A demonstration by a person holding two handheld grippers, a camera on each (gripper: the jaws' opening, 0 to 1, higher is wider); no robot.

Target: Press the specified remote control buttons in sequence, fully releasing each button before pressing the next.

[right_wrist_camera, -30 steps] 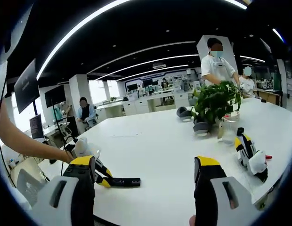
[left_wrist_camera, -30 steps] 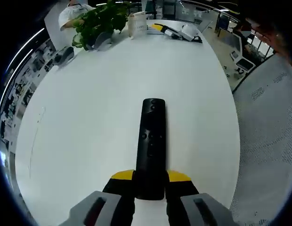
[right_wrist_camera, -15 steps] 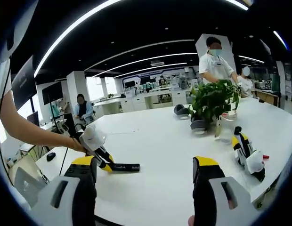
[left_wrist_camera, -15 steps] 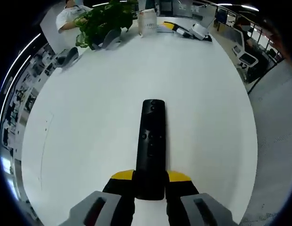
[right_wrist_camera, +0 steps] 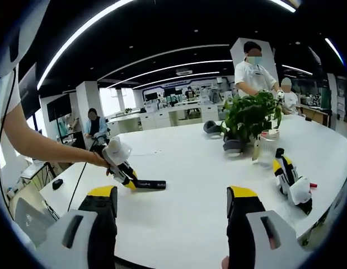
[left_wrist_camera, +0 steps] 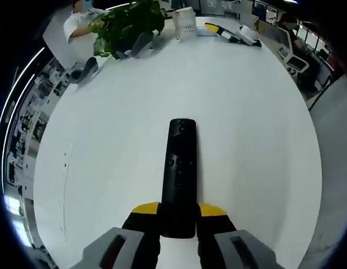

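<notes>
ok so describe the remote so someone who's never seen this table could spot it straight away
Start at the big white round table, with a potted plant at its far edge. At the near side, the left tool grips the remote by its near end. It is a long, slim black bar with small buttons down its face, the lone dark thing on the bare middle of the table.

Black remote control (left_wrist_camera: 179, 178), yellow-tipped fingers (left_wrist_camera: 144, 209), plain white table (left_wrist_camera: 106, 134), green plant (left_wrist_camera: 126, 22).
</notes>
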